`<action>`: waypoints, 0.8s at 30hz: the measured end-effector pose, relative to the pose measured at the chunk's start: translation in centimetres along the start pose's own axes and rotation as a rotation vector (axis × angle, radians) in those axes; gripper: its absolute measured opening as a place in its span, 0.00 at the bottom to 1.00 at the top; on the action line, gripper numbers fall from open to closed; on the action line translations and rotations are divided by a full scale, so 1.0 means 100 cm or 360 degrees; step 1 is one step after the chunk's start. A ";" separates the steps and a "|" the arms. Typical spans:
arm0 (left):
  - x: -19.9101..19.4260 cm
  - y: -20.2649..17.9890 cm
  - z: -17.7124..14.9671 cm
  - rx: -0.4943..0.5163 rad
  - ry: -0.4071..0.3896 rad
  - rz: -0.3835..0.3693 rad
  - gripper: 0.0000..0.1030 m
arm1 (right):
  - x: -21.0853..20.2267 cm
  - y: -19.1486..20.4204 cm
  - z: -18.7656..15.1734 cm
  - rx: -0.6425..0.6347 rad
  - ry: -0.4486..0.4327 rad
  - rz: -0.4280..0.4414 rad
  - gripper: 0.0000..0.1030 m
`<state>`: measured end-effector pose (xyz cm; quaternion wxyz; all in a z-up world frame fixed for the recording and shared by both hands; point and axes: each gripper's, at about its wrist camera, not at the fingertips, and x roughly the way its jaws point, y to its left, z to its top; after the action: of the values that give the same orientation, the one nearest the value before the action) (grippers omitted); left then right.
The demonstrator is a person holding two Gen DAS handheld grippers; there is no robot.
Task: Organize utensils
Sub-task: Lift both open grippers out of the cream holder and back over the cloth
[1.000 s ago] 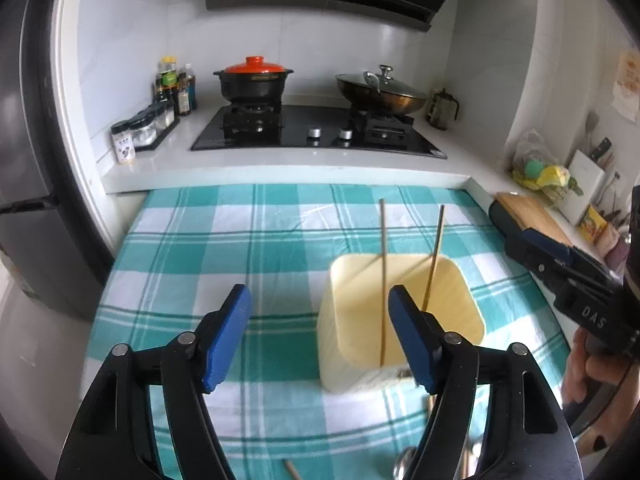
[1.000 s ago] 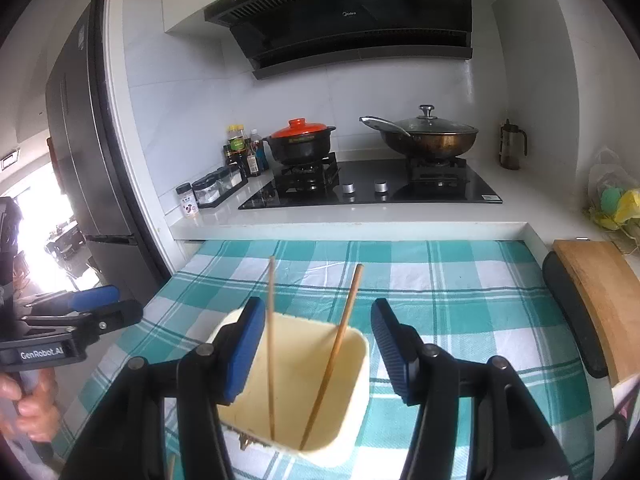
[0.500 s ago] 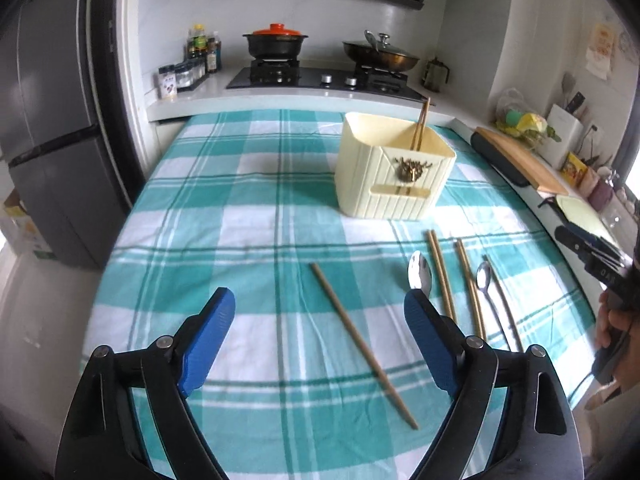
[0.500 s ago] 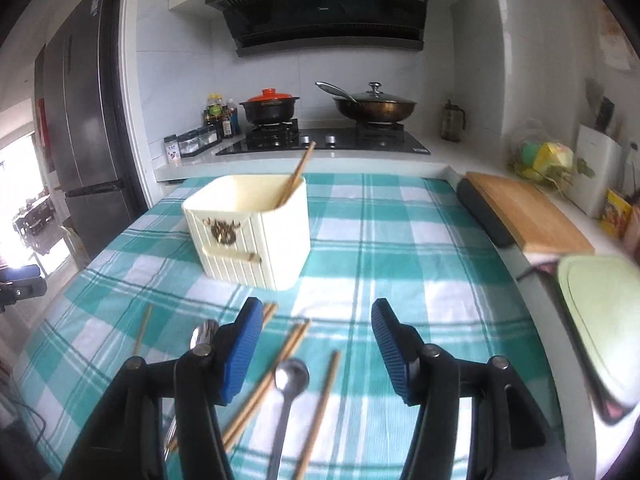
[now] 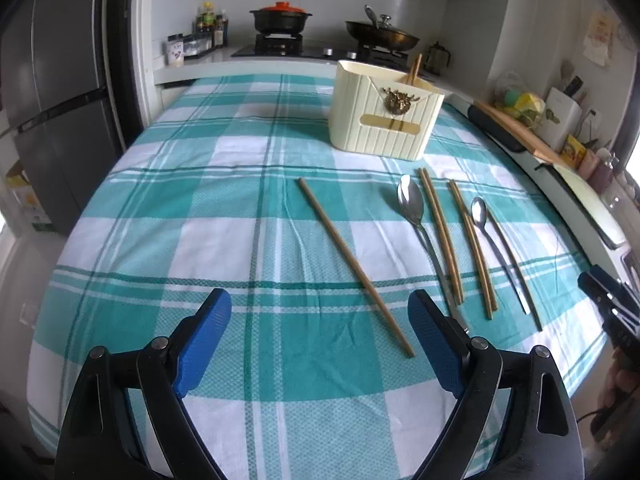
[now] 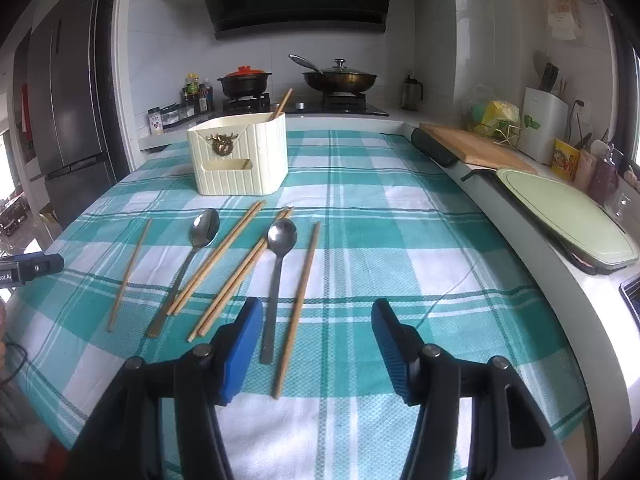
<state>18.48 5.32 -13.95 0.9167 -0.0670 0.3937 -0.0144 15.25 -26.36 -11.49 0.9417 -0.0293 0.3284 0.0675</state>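
Chopsticks (image 6: 218, 260) and spoons (image 6: 278, 264) on tabletop (image 6: 400, 240) before cream holder (image 6: 240, 160), left gripper (image 5: 320, 334) just widened, empty, right gripper (image 6: 318, 344) open, empty.

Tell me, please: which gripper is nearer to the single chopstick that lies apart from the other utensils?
Left. The left gripper hovers open just before the lone chopstick, whose near end lies by its right finger. The right gripper is over the far side of the row, beyond both spoons.

On the tablecloth (image 6: 400, 220), toward twelve o'clock: utensil holder (image 6: 240, 156), chopsticks (image 6: 282, 104) standing inside, two perhaps. Before it, side by side: lone chopstick (image 6: 128, 276) at ten o'clock, then large spoon (image 6: 188, 256), chopstick pair (image 6: 218, 256), second pair (image 6: 240, 276), small spoon (image 6: 278, 264), single chopstick (image 6: 298, 304). Behind everything, stove (image 6: 304, 106); at two o'clock, cutting board (image 6: 476, 148).
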 end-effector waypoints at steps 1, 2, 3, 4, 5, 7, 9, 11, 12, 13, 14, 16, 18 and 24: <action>-0.001 -0.002 -0.002 0.0006 -0.0008 0.0002 0.88 | 0.000 0.005 0.000 -0.0009 -0.0012 0.0020 0.56; -0.003 -0.003 -0.004 0.0015 -0.0017 0.0007 0.88 | -0.001 0.010 -0.001 -0.0019 -0.0026 0.0037 0.56; -0.004 -0.004 -0.007 0.0027 -0.0026 0.0013 0.88 | -0.001 0.015 -0.001 -0.0034 -0.0037 0.0049 0.56; -0.005 -0.006 -0.009 0.0042 -0.0034 0.0026 0.88 | -0.001 0.020 -0.001 -0.0056 -0.0044 0.0061 0.56; -0.006 -0.007 -0.011 0.0055 -0.0040 0.0037 0.88 | -0.002 0.025 -0.002 -0.0078 -0.0054 0.0073 0.56; -0.007 -0.010 -0.016 0.0071 -0.0058 0.0069 0.88 | -0.003 0.033 -0.003 -0.0114 -0.0074 0.0098 0.56; -0.006 -0.011 -0.020 0.0088 -0.0061 0.0106 0.88 | -0.004 0.039 -0.004 -0.0142 -0.0083 0.0121 0.56; -0.004 -0.012 -0.023 0.0091 -0.0049 0.0112 0.88 | -0.005 0.043 -0.006 -0.0165 -0.0091 0.0129 0.56; -0.005 -0.012 -0.023 0.0087 -0.0048 0.0108 0.88 | -0.006 0.045 -0.006 -0.0173 -0.0091 0.0135 0.56; -0.006 -0.012 -0.024 0.0080 -0.0049 0.0096 0.88 | -0.006 0.045 -0.007 -0.0175 -0.0092 0.0136 0.56; -0.007 -0.012 -0.023 0.0076 -0.0052 0.0080 0.88 | -0.006 0.044 -0.006 -0.0172 -0.0093 0.0135 0.56; -0.010 -0.014 -0.022 0.0074 -0.0065 0.0059 0.88 | -0.007 0.043 -0.007 -0.0162 -0.0097 0.0131 0.56; -0.015 -0.015 -0.019 0.0069 -0.0086 0.0045 0.88 | -0.008 0.041 -0.007 -0.0150 -0.0099 0.0126 0.56; -0.029 -0.017 -0.012 0.0080 -0.0168 0.0036 0.88 | -0.008 0.040 -0.006 -0.0147 -0.0109 0.0120 0.56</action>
<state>15.65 3.73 -12.44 0.9377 -0.0403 0.3450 -0.0104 13.67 -22.50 -11.53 0.9468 -0.0580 0.2935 0.1190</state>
